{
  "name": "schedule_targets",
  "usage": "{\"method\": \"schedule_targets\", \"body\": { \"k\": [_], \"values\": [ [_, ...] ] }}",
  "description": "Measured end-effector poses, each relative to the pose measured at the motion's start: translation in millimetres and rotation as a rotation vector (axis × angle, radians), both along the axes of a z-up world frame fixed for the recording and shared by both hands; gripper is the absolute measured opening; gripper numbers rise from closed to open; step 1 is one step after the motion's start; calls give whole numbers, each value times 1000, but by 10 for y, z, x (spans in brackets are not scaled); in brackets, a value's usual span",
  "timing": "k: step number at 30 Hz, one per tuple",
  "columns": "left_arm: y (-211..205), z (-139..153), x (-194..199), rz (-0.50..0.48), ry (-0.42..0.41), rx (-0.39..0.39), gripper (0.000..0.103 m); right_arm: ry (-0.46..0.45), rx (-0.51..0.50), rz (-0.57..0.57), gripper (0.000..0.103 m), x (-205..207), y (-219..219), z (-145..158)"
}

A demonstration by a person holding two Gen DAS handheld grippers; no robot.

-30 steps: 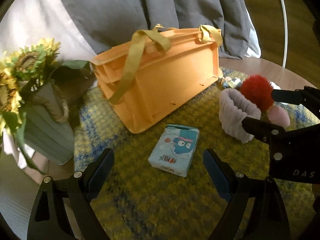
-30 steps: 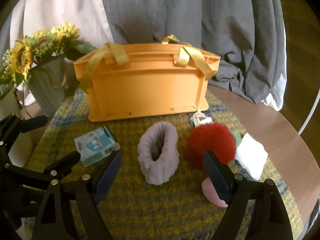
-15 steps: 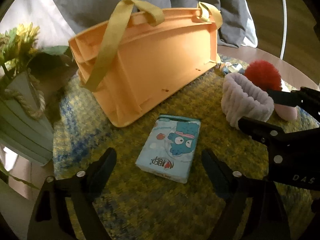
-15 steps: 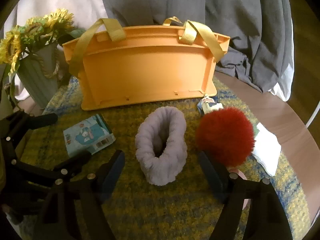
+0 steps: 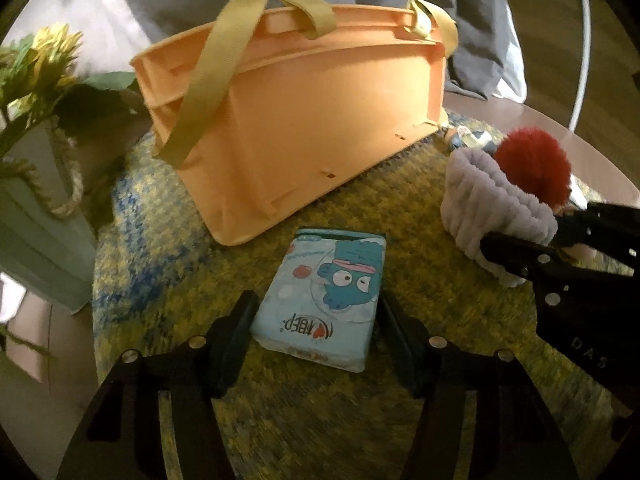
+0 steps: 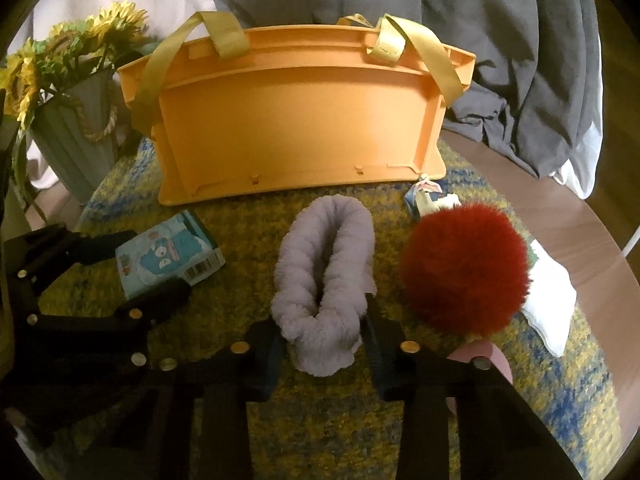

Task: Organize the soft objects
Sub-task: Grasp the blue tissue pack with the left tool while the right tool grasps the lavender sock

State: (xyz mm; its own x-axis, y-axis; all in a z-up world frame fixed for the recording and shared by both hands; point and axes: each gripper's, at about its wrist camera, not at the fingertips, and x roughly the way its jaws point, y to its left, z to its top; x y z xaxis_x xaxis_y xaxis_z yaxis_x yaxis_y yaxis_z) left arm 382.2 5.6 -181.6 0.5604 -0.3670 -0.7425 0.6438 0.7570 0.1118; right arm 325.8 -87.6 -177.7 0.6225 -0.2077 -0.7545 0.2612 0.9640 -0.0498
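Observation:
A light blue tissue pack (image 5: 325,296) with a cartoon print lies on the yellow mat, between the fingers of my left gripper (image 5: 316,330), whose jaws stand close against its sides. A lilac fluffy band (image 6: 326,272) lies between the fingers of my right gripper (image 6: 324,350), which pinch its near end. The pack also shows in the right wrist view (image 6: 168,254), and the band in the left wrist view (image 5: 492,216). An orange basket (image 6: 296,120) with yellow straps stands behind them.
A red pompom (image 6: 464,268) sits right of the band, with a white cloth (image 6: 550,308), a pink item (image 6: 484,356) and a small wrapped packet (image 6: 430,198) nearby. A vase of sunflowers (image 6: 76,136) stands at the left. Grey fabric (image 6: 520,60) hangs behind the round wooden table (image 6: 560,216).
Both grippers moved forward and down. The left one's jaws narrowed around the tissue pack; the right one's jaws closed in on the near end of the lilac band.

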Motion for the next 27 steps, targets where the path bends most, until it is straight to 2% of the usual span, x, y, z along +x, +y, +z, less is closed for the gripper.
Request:
{"method": "schedule_targets", "body": {
  "k": [11,27],
  "values": [
    [101,181,-139,132,4,-68,57,-15,20,17,26,-73,-72,109],
    [149,629,-506,250,-83,-124,56,-99,22,94,26,-274,-143,504]
  ]
}}
